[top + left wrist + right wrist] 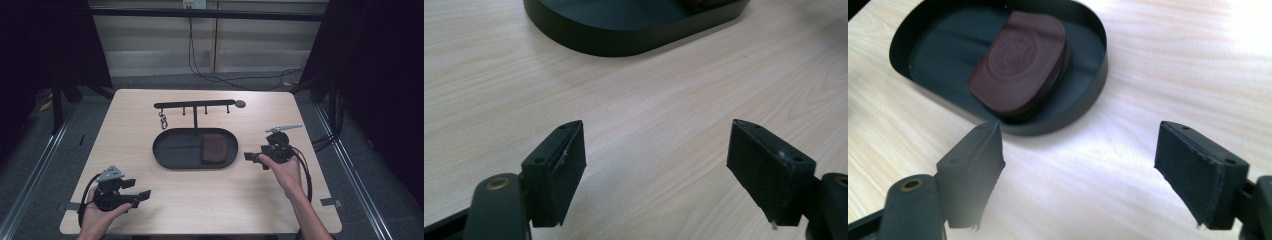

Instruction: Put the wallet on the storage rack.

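A black oval tray (179,148) lies at the table's middle, with a brown leather pouch (213,149) in its right half. From the tray's back rises a black rack (195,105) with pegs, and a metal clip (163,120) hangs from its left peg. My left gripper (141,191) rests in a hand near the table's front left corner, open and empty, jaws pointing right. My right gripper (254,160) is held just right of the tray, open with nothing between its jaws. In the right gripper view the gripper (1078,145) faces the pouch (1020,60) and the tray's wall (1088,100).
The left gripper view has its gripper (656,145) over bare wood, with the tray's side (624,35) farther ahead. The light wooden table (210,205) is bordered by dark floor. Cables (235,79) lie on the floor behind it.
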A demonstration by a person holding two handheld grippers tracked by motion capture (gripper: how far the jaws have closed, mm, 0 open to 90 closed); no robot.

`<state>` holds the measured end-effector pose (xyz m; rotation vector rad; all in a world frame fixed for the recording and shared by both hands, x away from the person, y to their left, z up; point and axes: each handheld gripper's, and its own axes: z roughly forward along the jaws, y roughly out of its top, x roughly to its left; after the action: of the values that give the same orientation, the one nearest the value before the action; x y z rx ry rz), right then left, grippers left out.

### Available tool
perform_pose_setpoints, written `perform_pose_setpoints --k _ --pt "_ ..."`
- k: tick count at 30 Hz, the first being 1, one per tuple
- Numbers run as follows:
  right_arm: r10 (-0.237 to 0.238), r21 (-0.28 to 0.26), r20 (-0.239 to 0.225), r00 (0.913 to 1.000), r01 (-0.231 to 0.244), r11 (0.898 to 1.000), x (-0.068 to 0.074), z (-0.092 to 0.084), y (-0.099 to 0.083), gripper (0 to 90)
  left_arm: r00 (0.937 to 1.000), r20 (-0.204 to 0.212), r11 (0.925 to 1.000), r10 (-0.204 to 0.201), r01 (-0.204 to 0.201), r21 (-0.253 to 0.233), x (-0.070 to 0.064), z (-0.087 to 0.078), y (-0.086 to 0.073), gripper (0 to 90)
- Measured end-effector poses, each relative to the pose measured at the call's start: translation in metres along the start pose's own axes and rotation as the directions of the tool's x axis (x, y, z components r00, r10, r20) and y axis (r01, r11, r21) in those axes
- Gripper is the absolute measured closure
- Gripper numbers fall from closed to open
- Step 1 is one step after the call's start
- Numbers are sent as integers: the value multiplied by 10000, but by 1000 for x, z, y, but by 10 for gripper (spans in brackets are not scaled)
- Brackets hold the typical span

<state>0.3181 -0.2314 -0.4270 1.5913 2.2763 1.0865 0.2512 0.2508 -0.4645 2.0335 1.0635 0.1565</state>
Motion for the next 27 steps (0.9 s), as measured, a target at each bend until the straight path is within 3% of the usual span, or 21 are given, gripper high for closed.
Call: perform_pose_setpoints --k 13,18,27 --pt "103 -476 174 9998 -95 9988 -3 -21 -45 184 9999 -146 9999 -31 33 166 1 1 1 246" --pt "251 -501 141 9996 -244 9984 -4 -26 -67 184 9999 -134 9998 -39 42 204 1 2 0 246" --pt "205 -406 336 9992 -191 9990 -7 -31 -87 198 9997 -214 9991 88 -79 413 -1 4 -1 250"
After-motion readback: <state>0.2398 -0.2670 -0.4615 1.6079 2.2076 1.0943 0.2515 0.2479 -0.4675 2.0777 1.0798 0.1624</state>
